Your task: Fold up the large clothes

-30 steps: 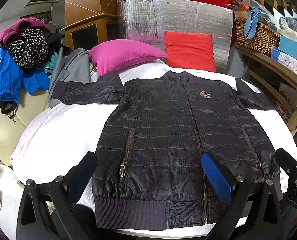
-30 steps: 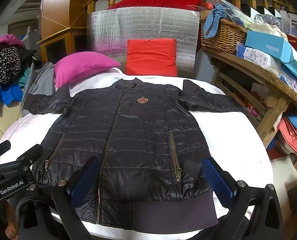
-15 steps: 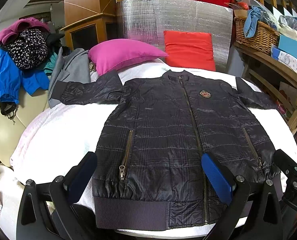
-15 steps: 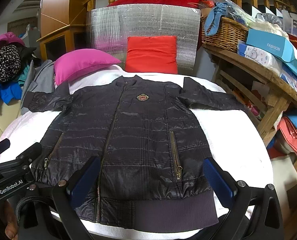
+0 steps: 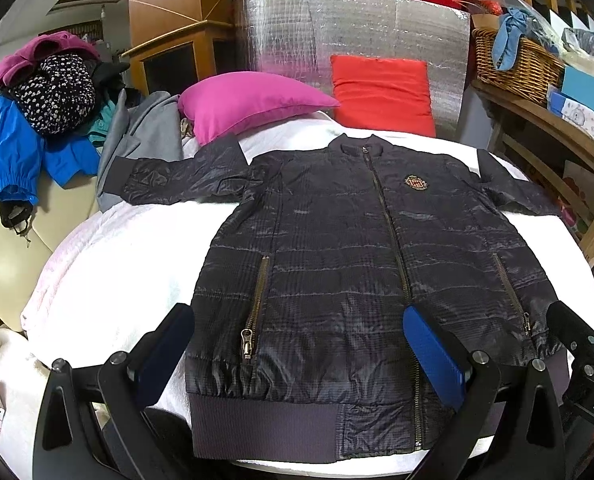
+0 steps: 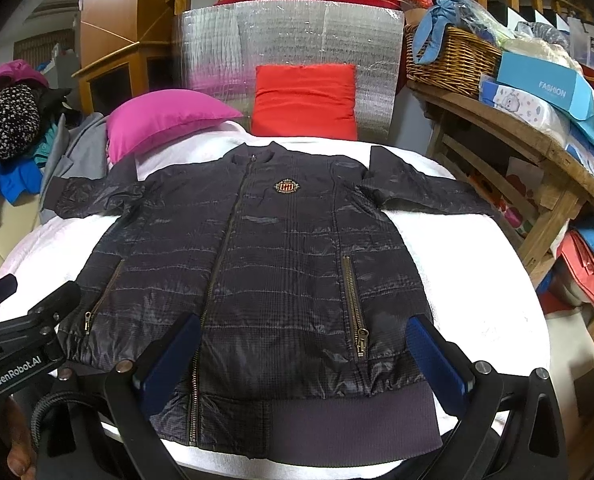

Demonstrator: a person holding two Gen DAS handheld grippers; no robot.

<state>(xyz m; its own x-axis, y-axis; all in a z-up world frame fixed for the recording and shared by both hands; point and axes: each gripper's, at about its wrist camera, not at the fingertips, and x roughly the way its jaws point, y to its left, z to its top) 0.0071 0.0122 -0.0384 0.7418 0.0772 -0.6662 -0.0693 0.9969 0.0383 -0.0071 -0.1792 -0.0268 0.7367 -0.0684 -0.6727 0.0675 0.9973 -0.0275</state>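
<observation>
Jacket flat, unfolded on white table.

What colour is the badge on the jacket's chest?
Gold and red on black; the badge on the jacket shows best in the right wrist view.

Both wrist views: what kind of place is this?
Probably a lived-in home room used for sorting laundry: a dark jacket spread on a white padded surface, a clothes heap on the left, a wicker basket on a cluttered wooden shelf.
</observation>
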